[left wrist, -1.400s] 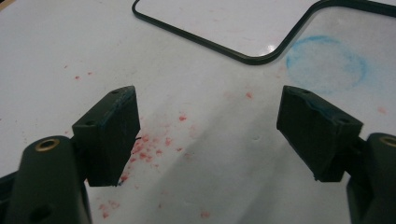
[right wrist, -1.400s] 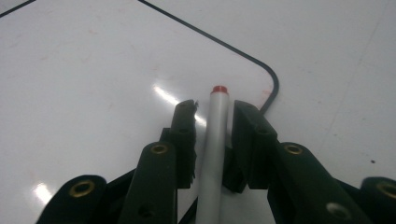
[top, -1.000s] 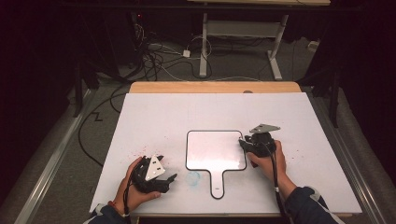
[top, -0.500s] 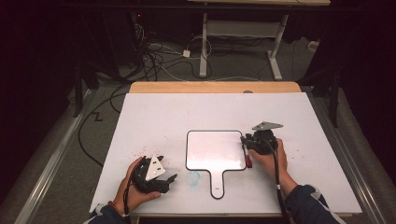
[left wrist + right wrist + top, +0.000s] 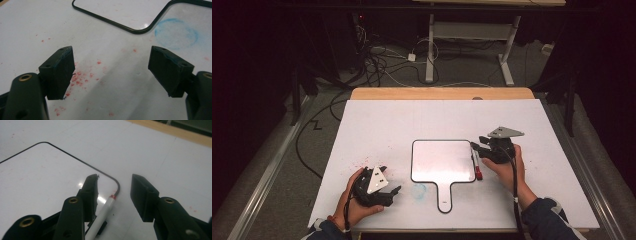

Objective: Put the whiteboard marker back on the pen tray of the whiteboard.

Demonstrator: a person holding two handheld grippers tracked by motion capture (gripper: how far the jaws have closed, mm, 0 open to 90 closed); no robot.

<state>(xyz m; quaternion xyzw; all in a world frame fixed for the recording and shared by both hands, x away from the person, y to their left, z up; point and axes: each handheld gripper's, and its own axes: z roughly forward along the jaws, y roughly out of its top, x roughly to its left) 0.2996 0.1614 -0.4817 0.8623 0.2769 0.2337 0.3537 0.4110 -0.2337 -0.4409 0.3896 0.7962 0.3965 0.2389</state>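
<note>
Right gripper point(image 5: 113, 195): fingers point(image 5: 143, 197) part-open, have just been opening. The white marker with red tip point(image 5: 103, 216) lies between them against the left finger; the right finger is clear of it, no squeeze visible. In the high view the marker point(image 5: 475, 166) lies on the bench along the right edge of the white handheld whiteboard with thin black rim and a short handle point(image 5: 442, 161), just beside the right gripper point(image 5: 476, 148).

Left gripper point(image 5: 112, 71): fingers point(image 5: 58, 72) wide open, nothing between them, low over the bench near its front-left corner point(image 5: 394, 192).

Whiteboard sits at bench centre, handle toward the front edge. Surface blank, faint reddish smudges.

Nearby: smudged blue ring mark point(image 5: 176, 33) on the bench, just off the whiteboard's front-left corner; scattered red specks point(image 5: 82, 77) under the left gripper. Nothing blocks either gripper.

Bench point(image 5: 422, 120): white sheet top, wooden strip point(image 5: 442, 93) along the far edge. Beyond it, a dark room, grey carpet, tangled black cables point(image 5: 377, 57), white metal desk frame point(image 5: 472, 37).
</note>
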